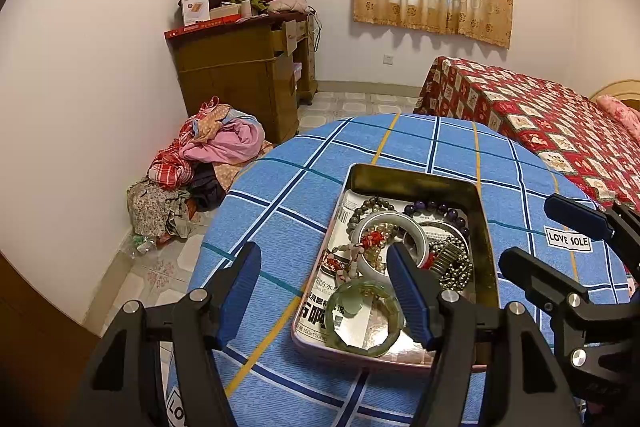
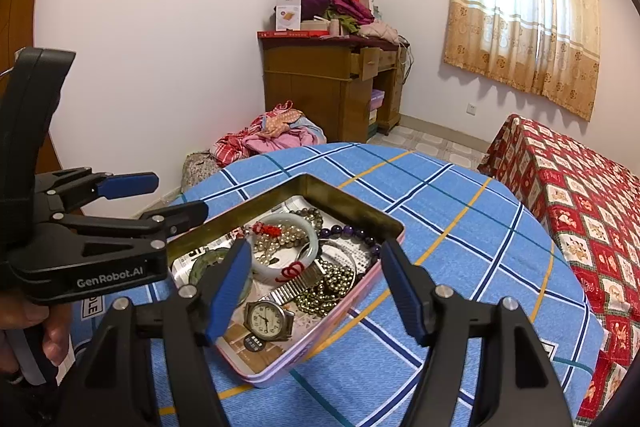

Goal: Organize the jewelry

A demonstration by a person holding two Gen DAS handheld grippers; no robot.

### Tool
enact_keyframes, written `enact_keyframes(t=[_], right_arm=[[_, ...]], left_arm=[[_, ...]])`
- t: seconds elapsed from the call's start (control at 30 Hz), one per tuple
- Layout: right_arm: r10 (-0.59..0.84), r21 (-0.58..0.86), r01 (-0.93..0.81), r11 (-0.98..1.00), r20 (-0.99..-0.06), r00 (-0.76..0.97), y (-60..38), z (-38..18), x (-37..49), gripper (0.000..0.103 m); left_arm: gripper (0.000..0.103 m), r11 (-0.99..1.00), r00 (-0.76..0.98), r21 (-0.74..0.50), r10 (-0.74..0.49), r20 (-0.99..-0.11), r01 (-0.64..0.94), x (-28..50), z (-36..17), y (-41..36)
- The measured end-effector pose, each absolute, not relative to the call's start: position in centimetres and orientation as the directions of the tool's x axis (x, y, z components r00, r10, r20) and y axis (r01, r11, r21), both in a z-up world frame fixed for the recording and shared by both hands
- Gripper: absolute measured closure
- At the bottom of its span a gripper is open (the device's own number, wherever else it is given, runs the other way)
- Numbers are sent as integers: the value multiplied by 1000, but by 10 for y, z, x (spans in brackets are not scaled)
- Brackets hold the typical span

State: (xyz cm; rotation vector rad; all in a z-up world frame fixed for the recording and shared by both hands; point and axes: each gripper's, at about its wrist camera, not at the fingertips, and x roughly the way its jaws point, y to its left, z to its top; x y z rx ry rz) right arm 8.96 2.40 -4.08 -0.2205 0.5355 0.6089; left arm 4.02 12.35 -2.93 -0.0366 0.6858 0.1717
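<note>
While both the left gripper (image 1: 324, 291) and right gripper (image 2: 310, 285) are held open and empty over the tin (image 2: 394, 227), the tangled bracelets (image 2: 280, 243) and watch (image 2: 266, 319) inside could be dragged out together.

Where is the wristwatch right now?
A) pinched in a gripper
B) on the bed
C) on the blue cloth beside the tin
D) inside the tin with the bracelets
D: the wristwatch lies inside the tin, by the beads; no gripper touches it.
</note>
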Motion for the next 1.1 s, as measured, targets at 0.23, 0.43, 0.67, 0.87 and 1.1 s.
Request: enact_keyframes(t=[0.23, 0.43, 0.67, 0.87, 1.1], right_arm=[[484, -40, -593, 805, -535, 693, 24, -41, 89, 32], [482, -39, -587, 809, -528, 699, 23, -40, 89, 31], [480, -37, -582, 813, -525, 703, 20, -41, 90, 28], [479, -35, -581, 813, -525, 703, 19, -42, 90, 28], [480, -33, -581, 814, -526, 702, 18, -42, 90, 27]], left_arm=[[37, 987, 761, 24, 139, -634, -161, 41, -29, 122], [37, 986, 765, 32, 148, -626, -164, 41, -28, 117], [26, 982, 764, 29, 162, -624, -185, 40, -28, 118], [26, 980, 760, 45, 180, -624, -195, 41, -29, 117], [26, 982, 767, 56, 178, -616, -182, 40, -28, 113]])
